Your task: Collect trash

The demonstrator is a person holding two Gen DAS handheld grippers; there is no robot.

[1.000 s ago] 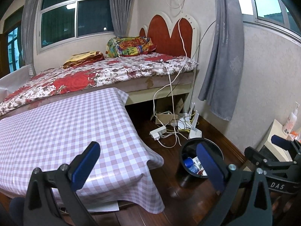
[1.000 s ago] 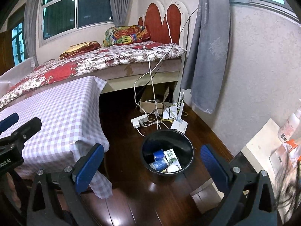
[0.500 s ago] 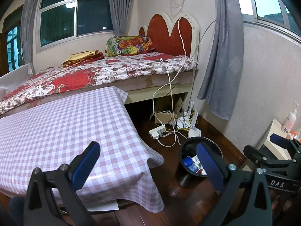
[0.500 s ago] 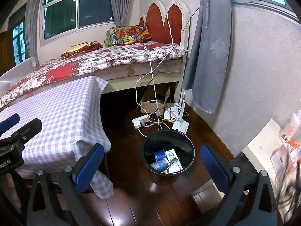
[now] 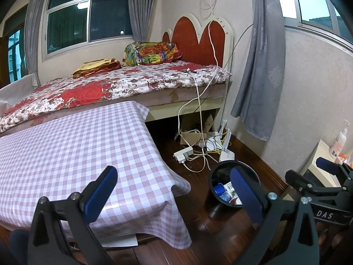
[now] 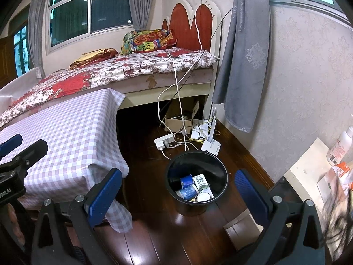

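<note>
Bedroom floor ahead of both wide, empty jaws holds a bin (image 6: pixel 197 180) whose neighbouring cables (image 6: pixel 176 142) could snag.

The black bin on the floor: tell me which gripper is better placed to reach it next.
Right. The right gripper is open with the black bin framed between its fingers. From the left gripper, also open, the bin sits off to the right, partly behind one finger.

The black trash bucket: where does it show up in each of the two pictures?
Left wrist view: the black trash bucket sits lower right, partly behind the tool's right finger.
Right wrist view: the bucket sits low centre, fully visible.
Shared landmark: the white power strip lies just beyond it.
</note>
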